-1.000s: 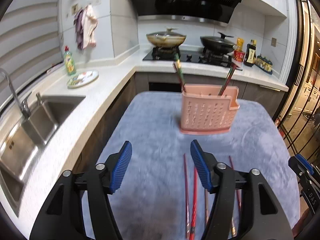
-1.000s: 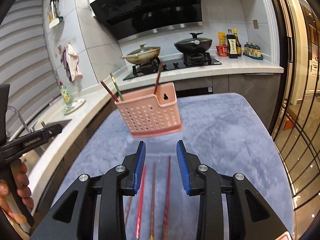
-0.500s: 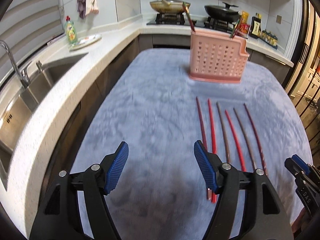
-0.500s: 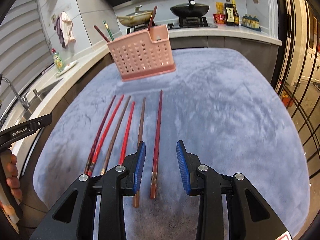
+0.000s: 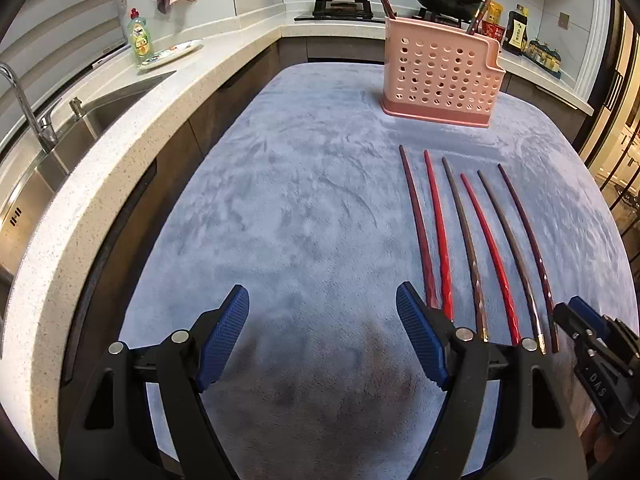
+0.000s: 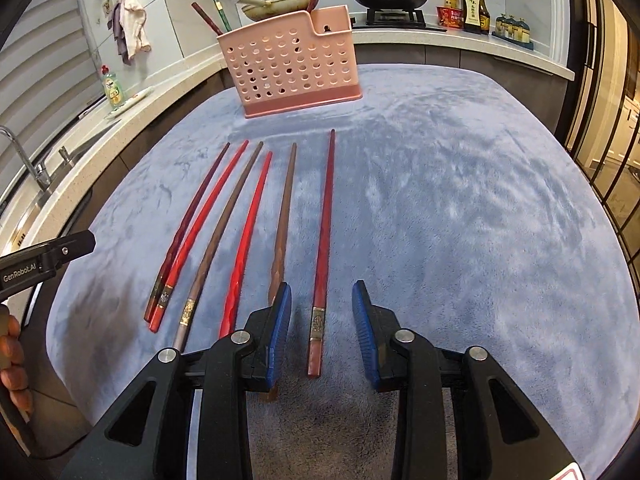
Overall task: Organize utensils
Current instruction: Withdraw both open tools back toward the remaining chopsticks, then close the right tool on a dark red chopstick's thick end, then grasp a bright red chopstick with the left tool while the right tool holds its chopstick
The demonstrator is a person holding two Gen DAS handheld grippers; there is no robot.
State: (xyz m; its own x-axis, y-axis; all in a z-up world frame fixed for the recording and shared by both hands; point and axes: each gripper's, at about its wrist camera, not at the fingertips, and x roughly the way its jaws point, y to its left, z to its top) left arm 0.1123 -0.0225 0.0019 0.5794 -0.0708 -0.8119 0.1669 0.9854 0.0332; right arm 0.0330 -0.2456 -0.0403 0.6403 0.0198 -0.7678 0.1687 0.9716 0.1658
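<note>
- Left wrist view: left gripper point(image 5: 322, 332) low over the grey-blue mat point(image 5: 300, 200). Jaws wide apart, have just been opening; only bare mat between the blue pads point(image 5: 224, 336), nothing held.
- Six chopsticks point(image 5: 472, 240) lie side by side on the mat, right of this gripper. The nearest two pass just behind its right finger.
- Pink holder point(image 5: 440, 76) stands upright at the far end of the mat, beyond the chopstick tips, with a few sticks poking out the top.
- Right gripper point(image 5: 588, 344) shows at the right edge, near the handle ends of the outermost chopsticks.
- Sink point(image 5: 60, 144) and counter to the left; soap bottle point(image 5: 140, 38) beside a plate point(image 5: 172, 52).

- Right wrist view: right gripper point(image 6: 322, 328) over the near ends of the chopsticks point(image 6: 240, 232). Jaws partly open, have just been narrowing a little.
- Dark red chopstick point(image 6: 322, 248), the rightmost, lies with its handle end between the pads; gaps show on both sides, so not gripped.
- Brown chopstick point(image 6: 284, 220) runs under the left finger.
- Pink holder point(image 6: 292, 68) upright beyond the row.
- Left gripper point(image 6: 44, 260) at the left edge, with a hand point(image 6: 12, 352) below it.
</note>
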